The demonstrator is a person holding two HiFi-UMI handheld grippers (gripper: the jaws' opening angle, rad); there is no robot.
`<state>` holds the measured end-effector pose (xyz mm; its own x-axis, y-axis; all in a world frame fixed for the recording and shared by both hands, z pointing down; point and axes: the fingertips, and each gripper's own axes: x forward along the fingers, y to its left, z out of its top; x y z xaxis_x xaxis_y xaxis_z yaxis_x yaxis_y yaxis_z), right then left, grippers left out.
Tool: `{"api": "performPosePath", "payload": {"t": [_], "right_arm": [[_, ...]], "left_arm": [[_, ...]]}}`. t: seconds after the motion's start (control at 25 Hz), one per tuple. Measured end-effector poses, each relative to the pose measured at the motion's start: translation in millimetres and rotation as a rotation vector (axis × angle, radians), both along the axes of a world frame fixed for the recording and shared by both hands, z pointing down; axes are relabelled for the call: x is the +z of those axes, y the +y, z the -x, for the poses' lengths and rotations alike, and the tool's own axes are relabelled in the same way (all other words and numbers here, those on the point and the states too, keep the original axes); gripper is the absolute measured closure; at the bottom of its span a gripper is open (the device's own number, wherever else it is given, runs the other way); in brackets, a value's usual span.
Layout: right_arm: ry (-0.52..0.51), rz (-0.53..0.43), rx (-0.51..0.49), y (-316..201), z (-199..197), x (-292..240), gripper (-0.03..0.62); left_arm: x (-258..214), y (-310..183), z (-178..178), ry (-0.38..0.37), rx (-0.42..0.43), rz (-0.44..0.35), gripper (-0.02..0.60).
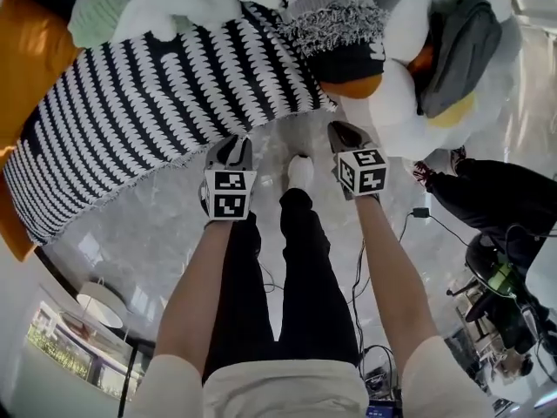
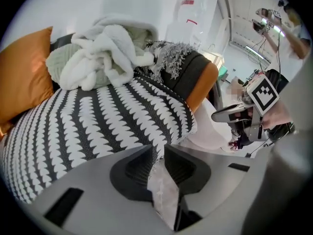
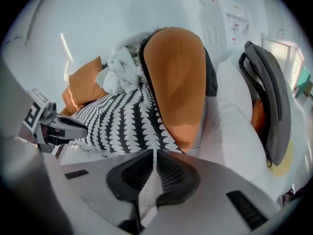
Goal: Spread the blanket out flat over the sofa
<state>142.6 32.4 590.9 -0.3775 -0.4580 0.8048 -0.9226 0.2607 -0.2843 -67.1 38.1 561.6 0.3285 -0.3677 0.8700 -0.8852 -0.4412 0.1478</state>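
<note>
The black-and-white patterned blanket lies spread over the sofa seat, its fringed front edge hanging toward the floor. My left gripper hovers at that edge. In the left gripper view the left gripper has its jaws a little apart, floor showing between them, and the blanket fringe lies just beyond the tips, not pinched. My right gripper hangs just off the blanket's right corner. In the right gripper view the right gripper has its jaws together with nothing in them, the blanket lying ahead.
An orange cushion and a white fluffy throw sit at the sofa's back. A dark fringed throw drapes an orange cushion. A grey backpack rests on a white seat. A seated person and cables are to the right.
</note>
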Motion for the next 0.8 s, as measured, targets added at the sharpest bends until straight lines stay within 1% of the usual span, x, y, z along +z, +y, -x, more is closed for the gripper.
{"api": "performPosePath", "payload": {"t": [0.16, 0.32, 0.56, 0.8], "right_arm": [[-0.03, -0.024, -0.006, -7.1, 10.8, -42.7, 0.562], [-0.059, -0.056, 0.012, -10.1, 20.8, -87.5, 0.563], [-0.107, -0.121, 0.034, -4.5, 36.2, -170.4, 0.565], [-0.136, -0.181, 0.077, -5.3, 42.3, -241.8, 0.566]], "left_arm": [[-39.0, -9.7, -1.0, 0.017, -0.014, -0.019, 0.536], [-75.2, -10.0, 3.3, 0.024, -0.007, -0.035, 0.561], [-147.4, -4.9, 7.8, 0.067, 0.001, -0.061, 0.563], [-215.1, -13.2, 15.2, 0.117, -0.007, -0.119, 0.563]]}}
